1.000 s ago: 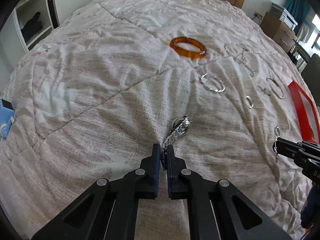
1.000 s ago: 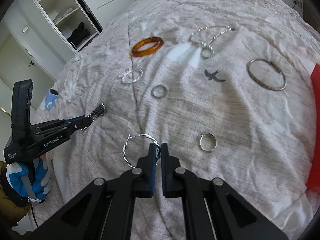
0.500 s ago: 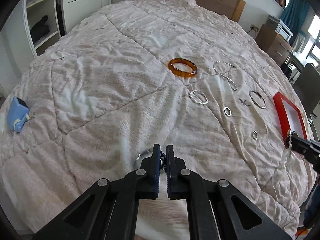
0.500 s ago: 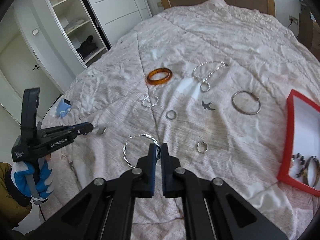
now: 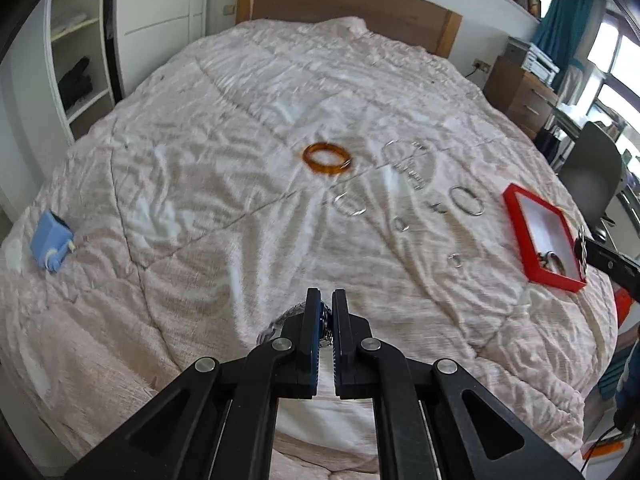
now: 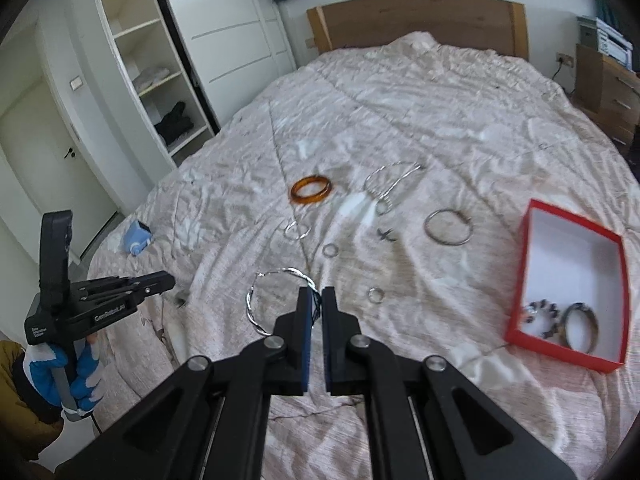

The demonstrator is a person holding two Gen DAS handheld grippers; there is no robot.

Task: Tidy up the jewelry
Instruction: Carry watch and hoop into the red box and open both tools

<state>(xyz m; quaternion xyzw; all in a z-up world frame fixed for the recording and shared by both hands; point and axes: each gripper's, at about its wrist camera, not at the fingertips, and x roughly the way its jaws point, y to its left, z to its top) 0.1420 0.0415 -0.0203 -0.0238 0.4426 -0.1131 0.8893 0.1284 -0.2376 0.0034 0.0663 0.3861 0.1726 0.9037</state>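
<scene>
Box (image 6: 532, 272) right of bangle (image 6: 311, 189) on bed (image 6: 440, 100); two bracelets (image 6: 560, 318) inside.

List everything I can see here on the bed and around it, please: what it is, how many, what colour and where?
Quilt: one, pale pink-beige, covering the bed.
Bangle: one, amber, mid-bed.
Chain bracelet: one, silver, right of the bangle.
Plain hoop: one, silver, left of the box.
Bird charm: one, dark, left of the plain hoop.
Small rings: three, silver, scattered mid-bed.
Box: one, red, white inside, right side, holding two pieces.
Blue object: one, left edge of the bed.
Wardrobe: one, white, left wall.
Headboard: one, wooden, far end.
Twisted hoop: one, silver, in the right gripper.
Metal chain piece: one, silver, in the left gripper.
Left gripper: black, shut.
Right gripper: black, shut.
</scene>
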